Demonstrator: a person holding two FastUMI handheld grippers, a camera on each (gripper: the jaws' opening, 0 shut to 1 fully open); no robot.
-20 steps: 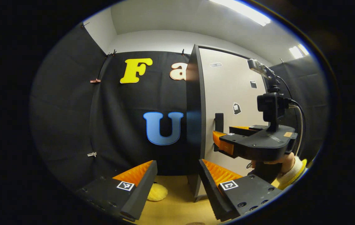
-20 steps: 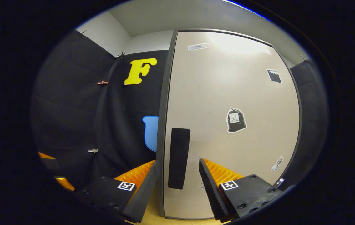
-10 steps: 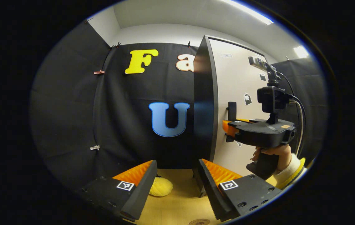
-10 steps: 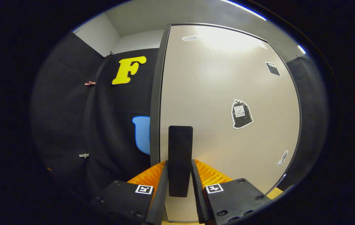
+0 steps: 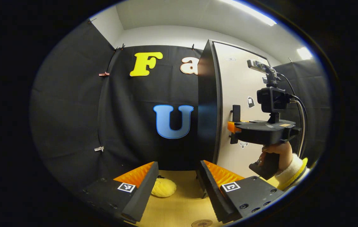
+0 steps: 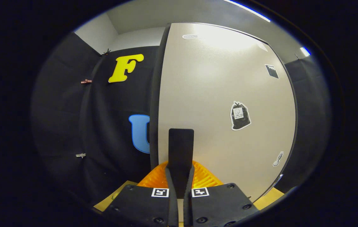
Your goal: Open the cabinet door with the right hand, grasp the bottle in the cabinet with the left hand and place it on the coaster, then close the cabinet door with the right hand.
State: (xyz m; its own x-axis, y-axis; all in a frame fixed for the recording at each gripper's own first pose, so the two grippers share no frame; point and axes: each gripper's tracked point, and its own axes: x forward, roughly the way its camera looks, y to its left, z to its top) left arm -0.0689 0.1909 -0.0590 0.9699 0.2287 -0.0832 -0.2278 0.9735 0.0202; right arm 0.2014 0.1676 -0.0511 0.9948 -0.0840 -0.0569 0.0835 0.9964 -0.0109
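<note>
Fingers of the right gripper (image 6: 179, 179) press from both sides on the black handle (image 6: 180, 148) of the cabinet door (image 6: 220, 101). Left gripper (image 5: 179, 189) hangs wide apart, holding nothing, above a coaster (image 5: 201, 223).

We can't make out any readable text here. The stickers on the cabinet door (image 6: 223, 94) are too small and blurry, same for the tiny one near the top. The square black-and-white markers on the fingers (image 6: 160, 192) are just patterns, no lettering.
</note>
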